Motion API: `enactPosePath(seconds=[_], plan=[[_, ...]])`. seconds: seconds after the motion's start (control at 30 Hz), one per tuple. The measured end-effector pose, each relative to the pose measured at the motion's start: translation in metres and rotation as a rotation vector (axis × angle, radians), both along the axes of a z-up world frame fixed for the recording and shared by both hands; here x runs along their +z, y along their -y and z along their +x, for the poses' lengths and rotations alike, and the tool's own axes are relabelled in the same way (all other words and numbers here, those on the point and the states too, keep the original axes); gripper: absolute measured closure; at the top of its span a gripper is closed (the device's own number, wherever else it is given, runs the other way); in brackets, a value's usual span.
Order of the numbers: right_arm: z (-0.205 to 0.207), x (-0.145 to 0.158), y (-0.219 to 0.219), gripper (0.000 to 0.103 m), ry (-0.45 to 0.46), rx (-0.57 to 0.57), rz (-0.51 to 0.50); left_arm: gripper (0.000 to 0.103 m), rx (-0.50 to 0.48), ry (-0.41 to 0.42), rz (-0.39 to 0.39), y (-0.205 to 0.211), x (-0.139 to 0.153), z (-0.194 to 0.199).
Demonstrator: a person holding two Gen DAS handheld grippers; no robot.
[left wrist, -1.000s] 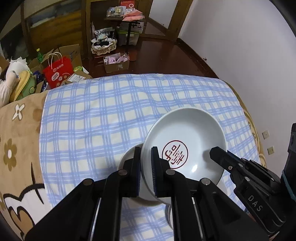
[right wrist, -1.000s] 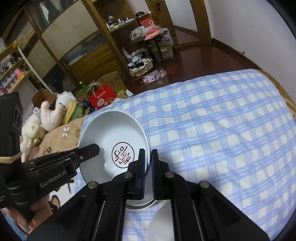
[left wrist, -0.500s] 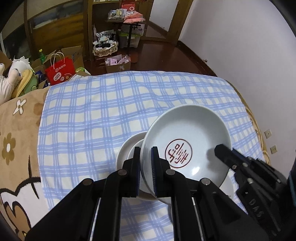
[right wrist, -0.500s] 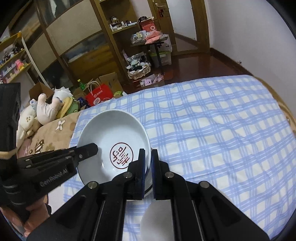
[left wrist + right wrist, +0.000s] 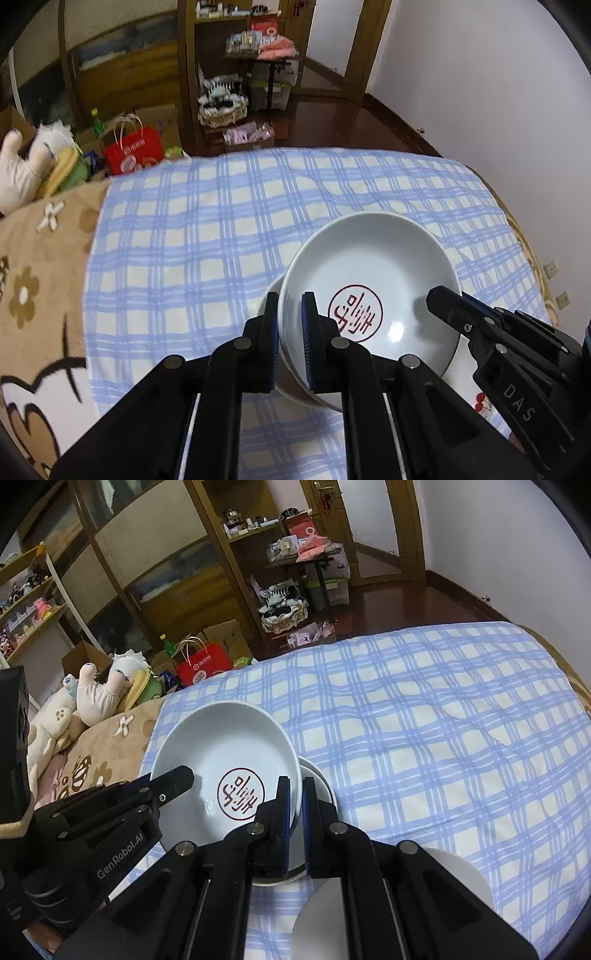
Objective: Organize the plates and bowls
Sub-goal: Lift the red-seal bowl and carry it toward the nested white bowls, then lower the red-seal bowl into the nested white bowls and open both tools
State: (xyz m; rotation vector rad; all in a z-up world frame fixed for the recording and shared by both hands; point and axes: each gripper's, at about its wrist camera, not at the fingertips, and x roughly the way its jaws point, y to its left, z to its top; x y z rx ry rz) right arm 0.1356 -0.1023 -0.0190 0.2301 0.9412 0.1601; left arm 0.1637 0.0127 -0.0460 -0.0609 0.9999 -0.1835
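I have the white bowl (image 5: 373, 291) with the red seal mark held between both grippers above the blue checked cloth (image 5: 221, 229). My left gripper (image 5: 290, 325) pinches its left rim, one finger inside and one outside; my right gripper (image 5: 293, 805) clamps the opposite rim the same way. The bowl sits over a smaller white dish (image 5: 317, 775), whose edge shows just beyond it; I cannot tell whether they touch.

The cloth covers a soft surface, with a tan flowered blanket (image 5: 33, 280) to the left and plush toys (image 5: 92, 694) at its far end. Past the cloth are a dark wood floor, a red paper bag (image 5: 135, 151), cardboard boxes and wooden shelving (image 5: 155, 565).

Only the right wrist view shows a white plate (image 5: 458, 867) near me, partly under that gripper. The left wrist view shows a cherry-printed patch (image 5: 480, 402) by the right gripper's body.

Most of the cloth ahead and to the right lies bare; a white wall (image 5: 498, 92) stands on the right.
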Motion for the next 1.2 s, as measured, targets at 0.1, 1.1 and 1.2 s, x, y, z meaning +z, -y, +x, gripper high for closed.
enactPosePath(seconds=[0.1,1.1,1.2], plan=[[0.002,-0.006,0.0,0.096,-0.01,-0.002,-0.004,0.093,-0.001,-0.023,0.009,0.0,-0.01,0.003],[0.014,-0.041,-0.001,0.096,-0.066,0.009,0.028,0.093,0.019,-0.117,0.018,-0.004,-0.045,0.012],[0.014,-0.044,-0.002,0.096,-0.072,0.011,0.027,0.093,0.02,-0.117,0.031,-0.003,-0.046,0.012]])
